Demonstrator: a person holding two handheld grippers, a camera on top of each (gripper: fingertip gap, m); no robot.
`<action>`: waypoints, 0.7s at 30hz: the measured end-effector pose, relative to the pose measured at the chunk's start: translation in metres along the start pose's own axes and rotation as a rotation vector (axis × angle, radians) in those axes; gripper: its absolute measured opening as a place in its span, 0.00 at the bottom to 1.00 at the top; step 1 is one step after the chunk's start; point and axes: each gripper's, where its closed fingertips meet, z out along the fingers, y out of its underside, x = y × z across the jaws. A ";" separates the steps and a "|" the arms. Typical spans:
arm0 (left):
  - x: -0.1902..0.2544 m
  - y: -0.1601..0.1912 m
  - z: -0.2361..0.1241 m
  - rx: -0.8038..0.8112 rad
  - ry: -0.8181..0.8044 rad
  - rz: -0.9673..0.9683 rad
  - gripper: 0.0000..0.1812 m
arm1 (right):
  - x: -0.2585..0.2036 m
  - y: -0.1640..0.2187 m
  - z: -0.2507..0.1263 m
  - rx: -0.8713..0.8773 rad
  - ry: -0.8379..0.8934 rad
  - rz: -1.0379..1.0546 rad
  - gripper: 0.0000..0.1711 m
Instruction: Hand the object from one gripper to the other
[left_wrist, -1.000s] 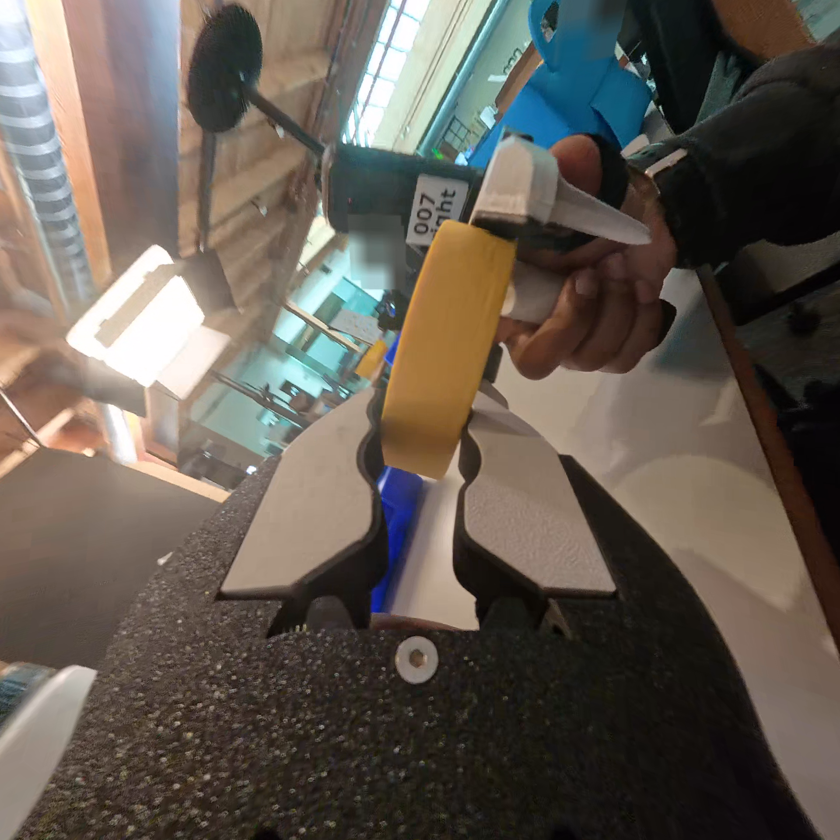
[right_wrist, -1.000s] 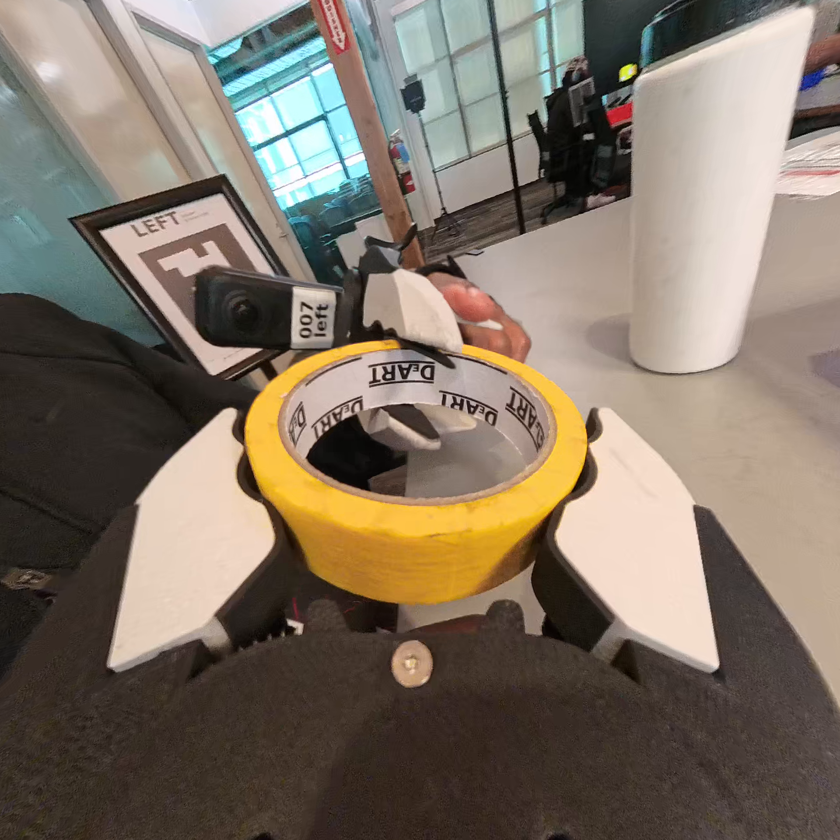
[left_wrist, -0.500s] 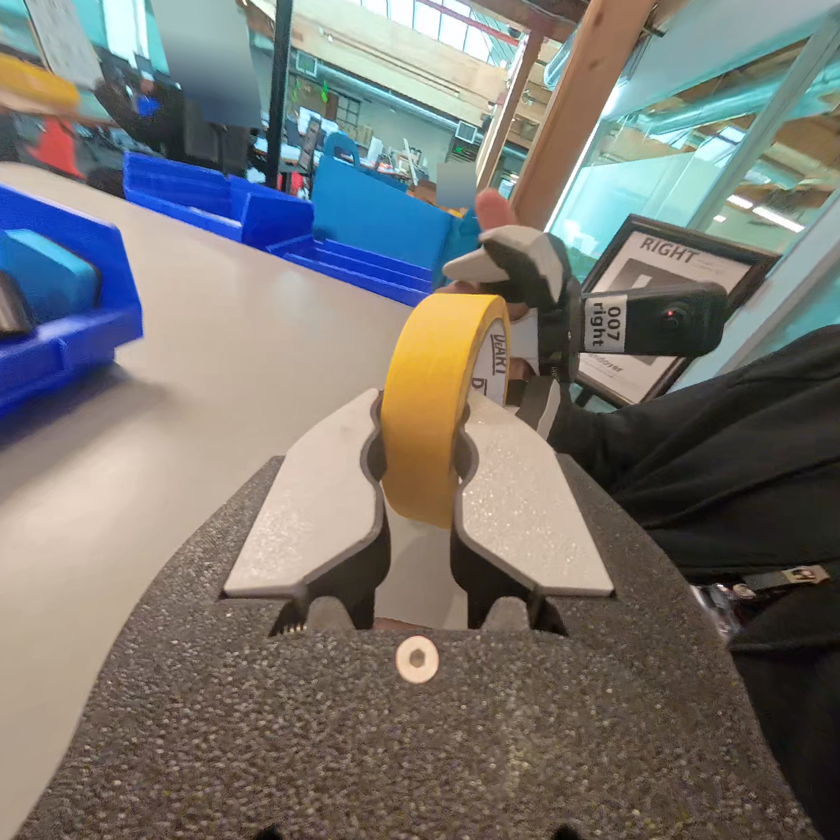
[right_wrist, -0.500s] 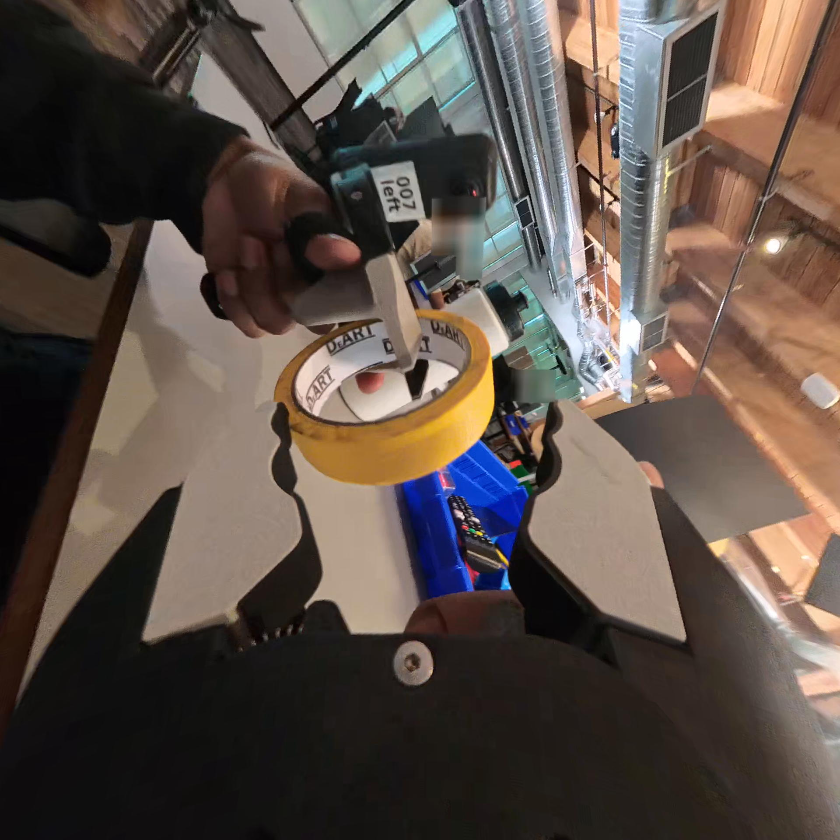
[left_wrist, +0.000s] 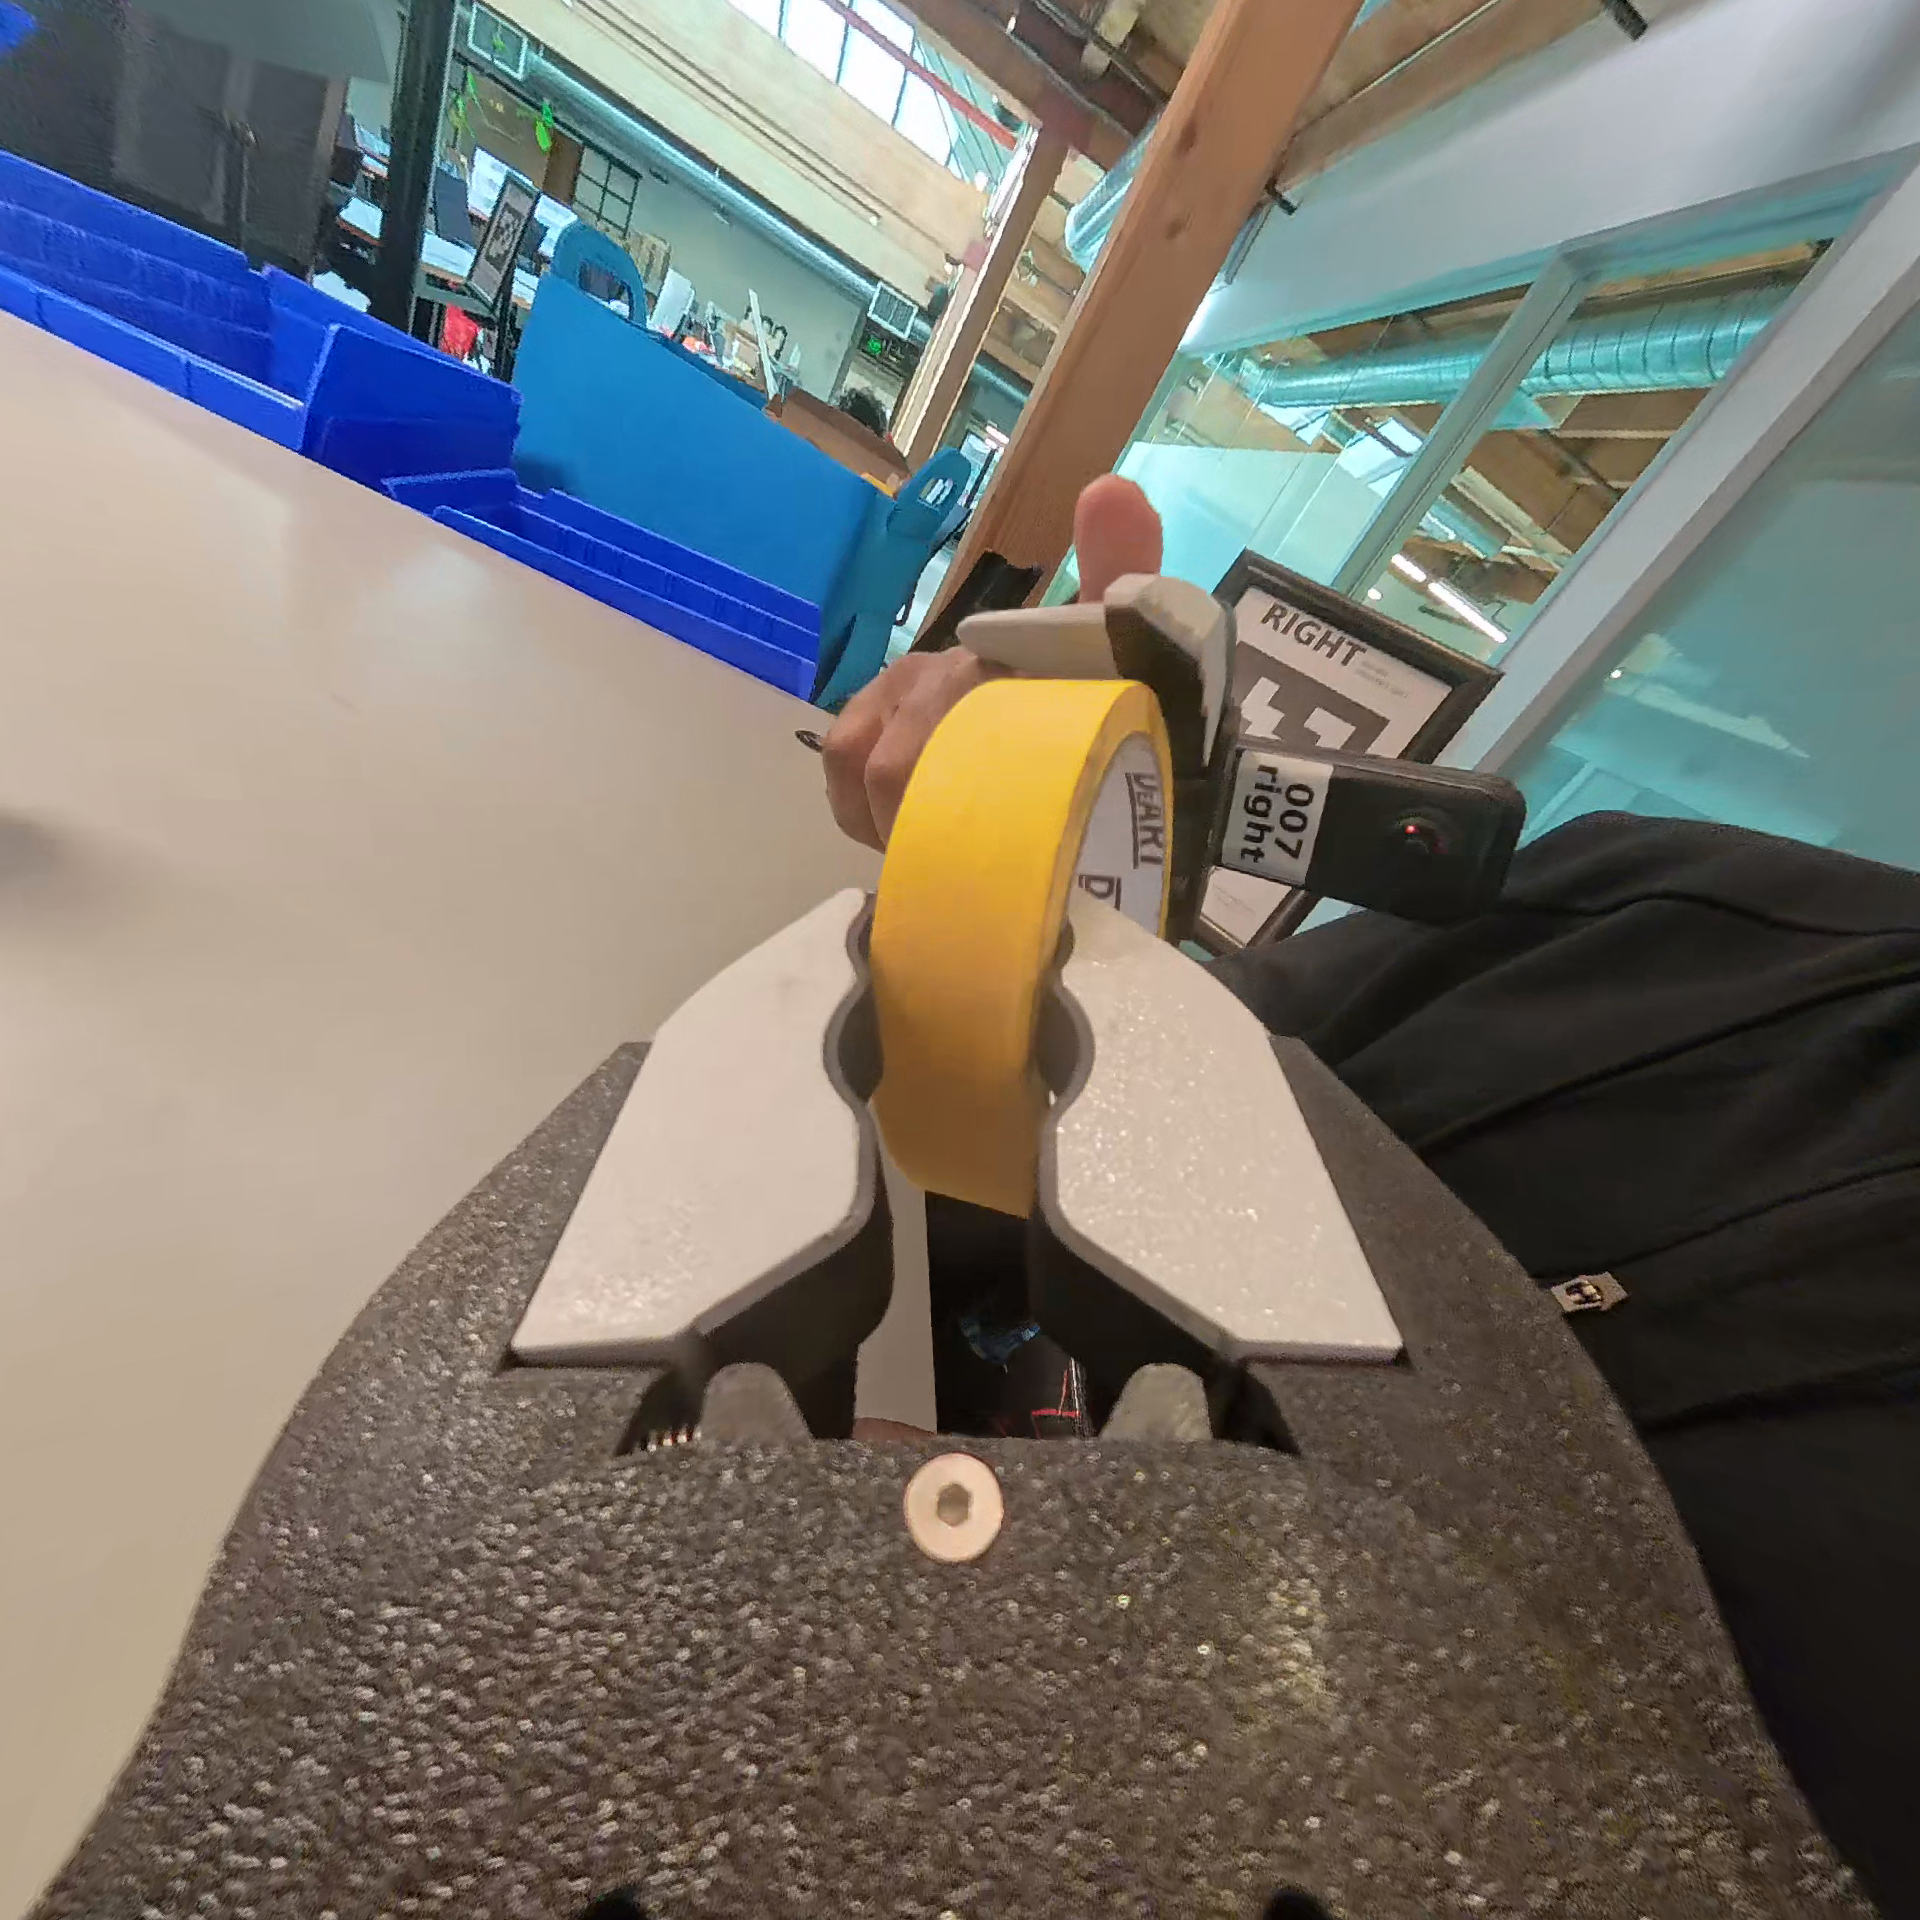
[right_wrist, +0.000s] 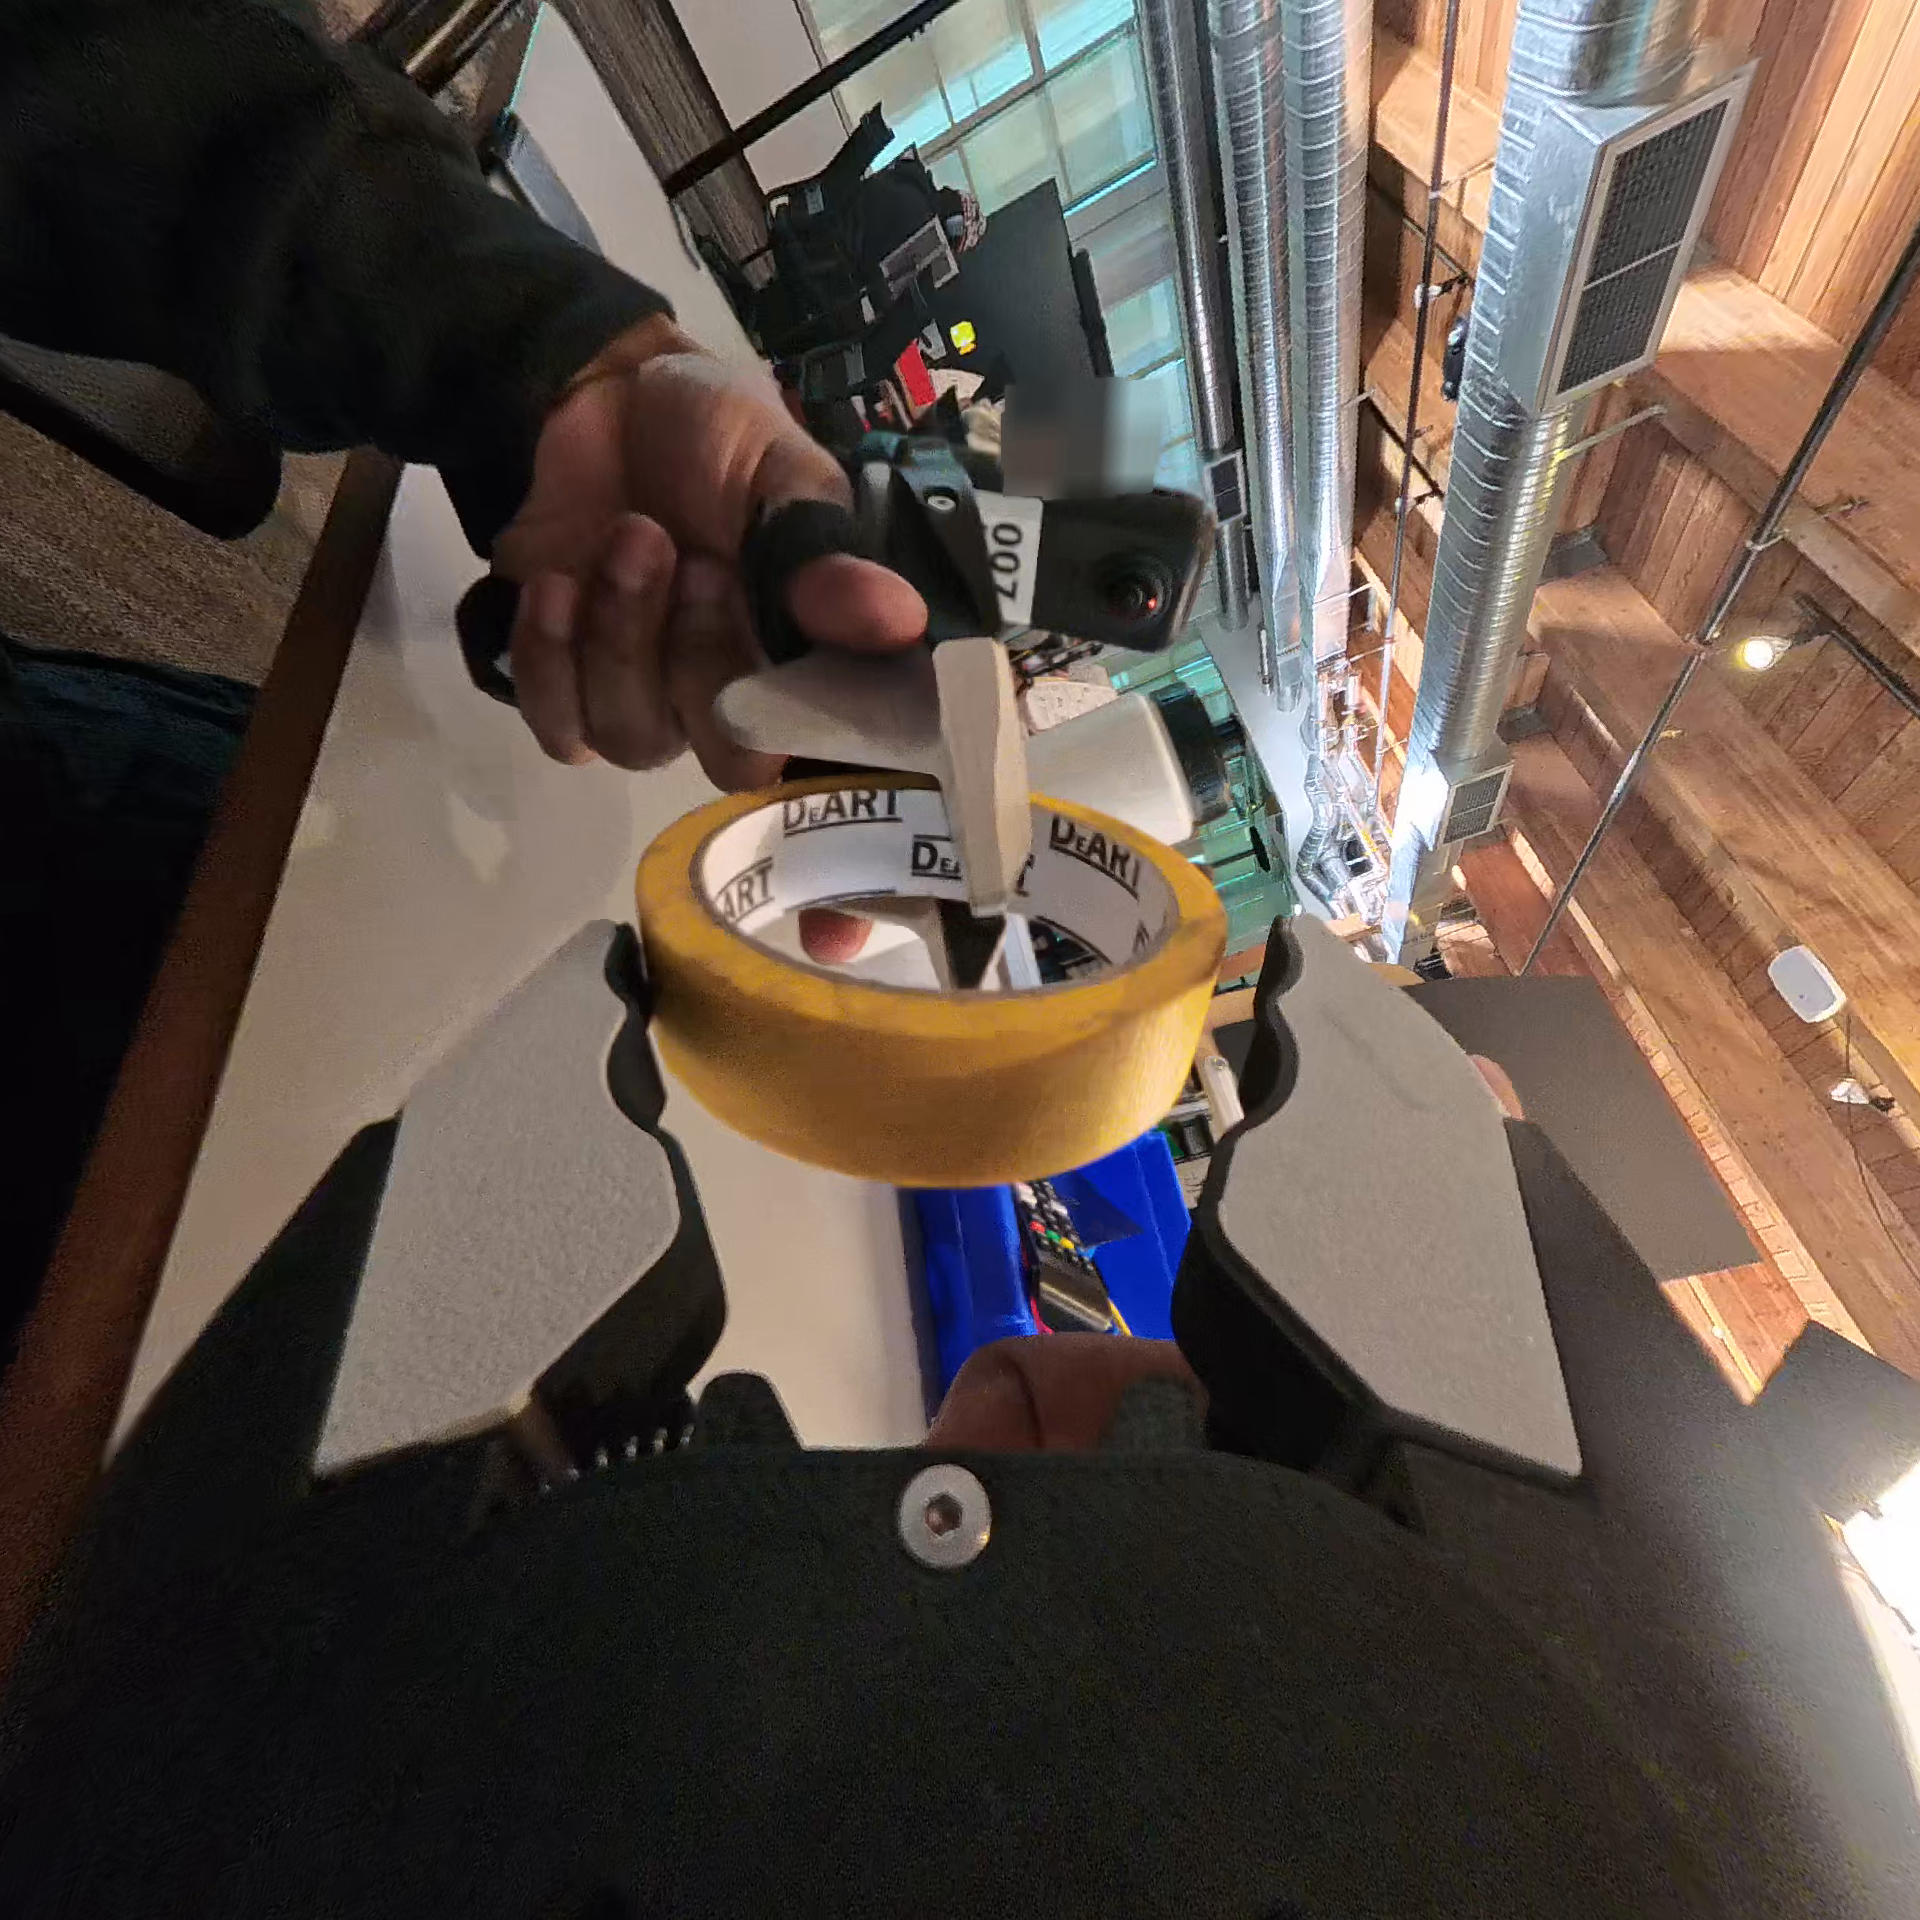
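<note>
A yellow roll of tape (left_wrist: 977, 935) is held in the air above the white table (left_wrist: 312, 831). My left gripper (left_wrist: 966, 935) is shut on the roll's wall, one finger outside and one inside the ring. In the right wrist view the roll (right_wrist: 925, 1081) lies between the wide-open fingers of my right gripper (right_wrist: 951, 956). Its left fingertip is at the roll's edge and there is a small gap on the right. The left gripper (right_wrist: 977, 883) clamps the far wall there. The right gripper (left_wrist: 1122, 665) shows behind the roll in the left wrist view.
Blue bins (left_wrist: 416, 405) line the table's far edge. A framed marker card (left_wrist: 1340, 686) stands behind the right gripper. A white cylinder (right_wrist: 1112, 758) and a blue bin with a remote (right_wrist: 1049, 1247) lie beyond the roll. A person's dark sleeve (left_wrist: 1610, 1091) is at the right. Only a small space, under 4 cm, lies between the two pairs of fingers. From the left gripper's tips to the white cylinder (right_wrist: 1112, 758) is close to 20 cm.
The right gripper, shut on the roll a second ago, has opened and let go. The left gripper has closed on the roll's wall. Both hands have turned.
</note>
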 end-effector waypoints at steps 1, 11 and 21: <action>-0.001 0.001 0.001 0.006 0.009 -0.007 0.15 | -0.002 0.000 0.001 -0.001 -0.007 0.006 0.65; -0.002 0.000 0.009 0.035 -0.006 0.024 0.15 | -0.007 0.007 0.008 -0.008 -0.015 0.063 0.67; -0.007 0.000 0.022 -0.017 -0.232 0.156 0.15 | -0.013 0.009 0.014 -0.034 -0.022 0.076 0.78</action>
